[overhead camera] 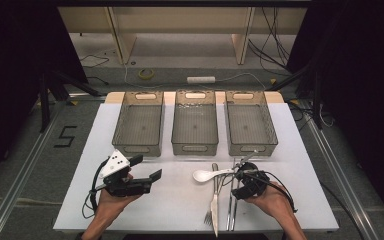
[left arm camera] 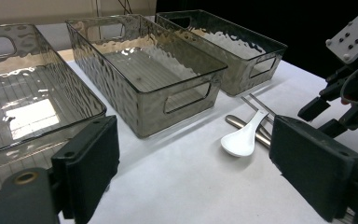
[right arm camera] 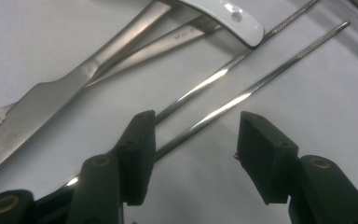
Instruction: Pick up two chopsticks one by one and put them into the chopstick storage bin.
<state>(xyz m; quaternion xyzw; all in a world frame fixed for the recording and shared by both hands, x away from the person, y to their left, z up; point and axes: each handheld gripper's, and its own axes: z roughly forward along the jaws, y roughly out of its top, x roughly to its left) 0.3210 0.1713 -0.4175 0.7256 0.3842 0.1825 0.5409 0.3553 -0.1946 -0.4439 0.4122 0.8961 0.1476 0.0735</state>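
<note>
On the white worktop (overhead camera: 180, 200) three clear smoked bins stand in a row at the far side: left bin (overhead camera: 139, 125), middle bin (overhead camera: 195, 122) and right bin (overhead camera: 250, 123), each with nothing visible inside. In front of the gap between the middle and right bins lies the cutlery: a white spoon (overhead camera: 207, 174) crosswise, bowl to the left, over a knife (overhead camera: 215, 200), a fork (overhead camera: 211, 212) and two chopsticks (overhead camera: 232, 205) that run toward the person.

The high view shows the left gripper (overhead camera: 147, 175) held above bare worktop at near left, jaws wide apart and pointing right toward the cutlery, well apart from it. The right gripper (overhead camera: 242, 172) sits over the far ends of the chopsticks, beside the spoon's handle; from above its jaw state is hard to read.

The right gripper view settles it: the right gripper (right arm camera: 196, 154) is open, its jaws apart over the chopsticks (right arm camera: 223, 102). One stick runs under or just beside one jaw, the other through the gap. The knife (right arm camera: 51, 93) and spoon handle (right arm camera: 228, 14) lie farther off in this view.

The left gripper view shows the left gripper (left arm camera: 191, 163) open with nothing between its jaws, the spoon (left arm camera: 242, 137) beyond it, the bins' handle cut-outs, and the right gripper (left arm camera: 345, 93) at the right edge. Beyond the worktop, the floor carries cables, a white power strip (overhead camera: 201, 79) and a tape roll (overhead camera: 146, 74).
</note>
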